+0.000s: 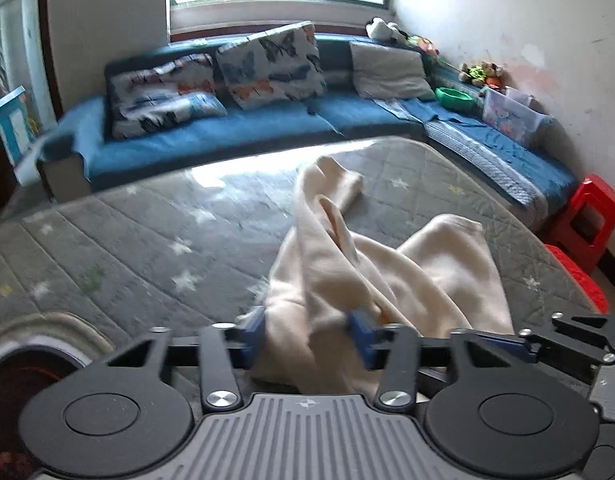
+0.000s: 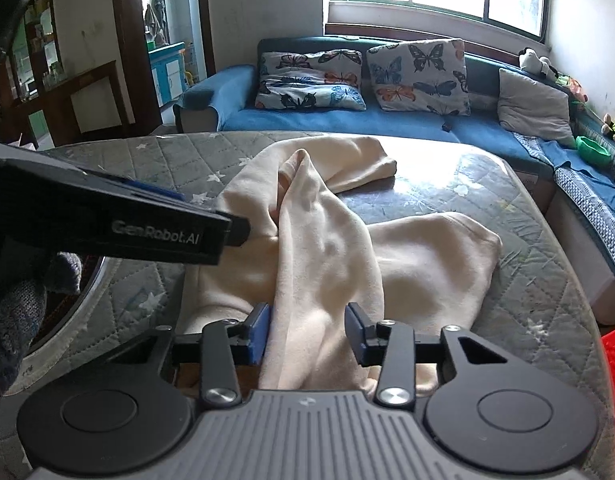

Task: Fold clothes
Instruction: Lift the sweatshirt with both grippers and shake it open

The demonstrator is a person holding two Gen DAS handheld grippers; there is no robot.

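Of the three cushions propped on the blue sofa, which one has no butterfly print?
The plain grey cushion, the one nearest the sofa's corner, beside the stuffed toys. The other two, a flat-lying cushion and an upright cushion, both carry coloured butterflies.

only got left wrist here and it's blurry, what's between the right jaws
observer: A bunched fold of the cream garment sits between the jaws of the right gripper, with both blue pads against it.
operator: where's my left gripper from that side
observer: In the right wrist view the left gripper comes in from the left as a black bar, and its tip is over the garment's left edge.
operator: anything under it
observer: A grey knitted sleeve shows just below it, at the left edge of that view.
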